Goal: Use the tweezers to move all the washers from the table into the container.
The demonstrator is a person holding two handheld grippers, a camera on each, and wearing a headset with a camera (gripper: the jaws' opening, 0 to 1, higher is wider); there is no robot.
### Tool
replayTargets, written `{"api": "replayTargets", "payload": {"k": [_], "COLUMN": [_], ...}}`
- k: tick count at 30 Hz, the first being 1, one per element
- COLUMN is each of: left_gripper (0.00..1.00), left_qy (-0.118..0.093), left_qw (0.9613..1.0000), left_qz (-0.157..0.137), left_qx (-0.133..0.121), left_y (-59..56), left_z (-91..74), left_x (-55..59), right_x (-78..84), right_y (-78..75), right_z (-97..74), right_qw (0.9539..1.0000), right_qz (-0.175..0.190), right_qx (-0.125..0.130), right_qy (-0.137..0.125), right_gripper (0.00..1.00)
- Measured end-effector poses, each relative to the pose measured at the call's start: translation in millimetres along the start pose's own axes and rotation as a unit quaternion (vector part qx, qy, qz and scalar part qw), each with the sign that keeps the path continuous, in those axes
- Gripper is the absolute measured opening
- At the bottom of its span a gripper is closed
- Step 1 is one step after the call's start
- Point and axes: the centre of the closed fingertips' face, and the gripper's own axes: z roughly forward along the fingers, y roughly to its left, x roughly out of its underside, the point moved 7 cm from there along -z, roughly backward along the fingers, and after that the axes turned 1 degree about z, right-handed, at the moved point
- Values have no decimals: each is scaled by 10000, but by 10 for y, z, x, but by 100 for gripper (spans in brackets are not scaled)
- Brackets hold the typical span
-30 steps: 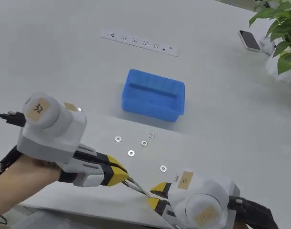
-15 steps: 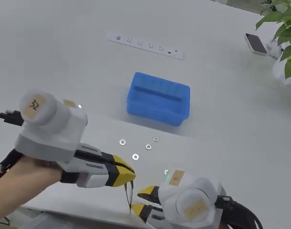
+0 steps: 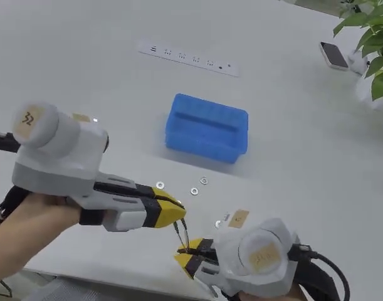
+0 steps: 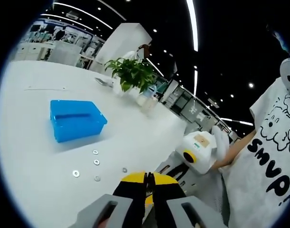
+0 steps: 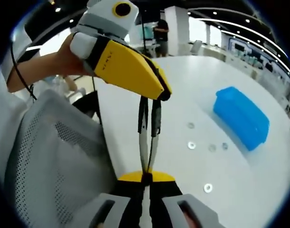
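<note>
Five washers (image 4: 96, 162), one container (image 3: 207, 124); left claw (image 4: 148, 176) and right claw (image 5: 145, 178) both clamp one tweezers (image 5: 143, 133).

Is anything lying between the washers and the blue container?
Nothing visible does. Only bare table lies between the washers and the container. The tweezers are on the washers' near side.

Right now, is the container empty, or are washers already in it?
Looks empty: in the head view the container has a bare blue floor, though its near wall hides a strip. Washers lie on the table.
</note>
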Motion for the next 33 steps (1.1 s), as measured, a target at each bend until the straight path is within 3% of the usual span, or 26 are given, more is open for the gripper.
{"api": "replayTargets", "payload": {"k": [2, 5, 6, 8, 10, 12, 13, 17, 20, 23, 25, 27, 29, 31, 33], "left_gripper": [2, 5, 10, 22, 24, 27, 27, 21, 14, 9, 7, 4, 3, 3, 2], "left_qy": [3, 68, 138, 354, 704, 979, 1183, 1616, 1627, 1660, 1671, 1760, 1706, 1731, 1663], "left_qw": [9992, 9990, 9988, 9967, 9935, 9880, 9835, 9698, 9697, 9694, 9670, 9651, 9620, 9624, 9582], "left_qz": [327, 432, 476, 736, 883, 1174, 1344, 1780, 1768, 1704, 1790, 1735, 1732, 1070, 495], "left_qx": [-224, -97, -62, -25, 143, 210, 253, 420, 429, 600, 701, 866, 1245, 1799, 2274], "left_y": [54, 28, 17, -6, -48, -89, -113, -176, -160, -179, -190, -197, -222, -243, -270], "left_z": [-25, -23, -16, 2, 8, 39, 62, 166, 233, 254, 254, 243, 230, 191, 162], "left_x": [14, 28, 36, 59, 95, 120, 142, 220, 252, 263, 272, 299, 323, 362, 365], "right_x": [16, 26, 21, 29, 70, 91, 98, 79, 61, 86, 82, 64, 34, -8, -81], "right_y": [-3, 11, 16, 24, 16, 16, 10, 12, 37, 47, 33, 39, 82, 174, 258], "right_z": [-58, -135, -167, -215, -247, -262, -273, -324, -367, -402, -450, -509, -597, -709, -844], "right_qw": [9999, 9993, 9986, 9966, 9934, 9909, 9902, 9878, 9855, 9819, 9816, 9802, 9799, 9797, 9797], "right_qz": [-139, -286, -456, -686, -847, -966, -983, -1089, -1209, -1376, -1399, -1503, -1428, -1256, -1100], "right_qx": [12, -115, -127, -200, -270, -367, -358, -466, -543, -558, -580, -643, -863, -1201, -1456], "right_qy": [36, 205, 233, 404, 721, 863, 927, 1015, 1063, 1173, 1158, 1121, 1095, 998, 832], "right_gripper": [0, 0, 0, 0, 0, 0, 0, 0, 0, 0, 0, 0, 0, 0, 0]}}
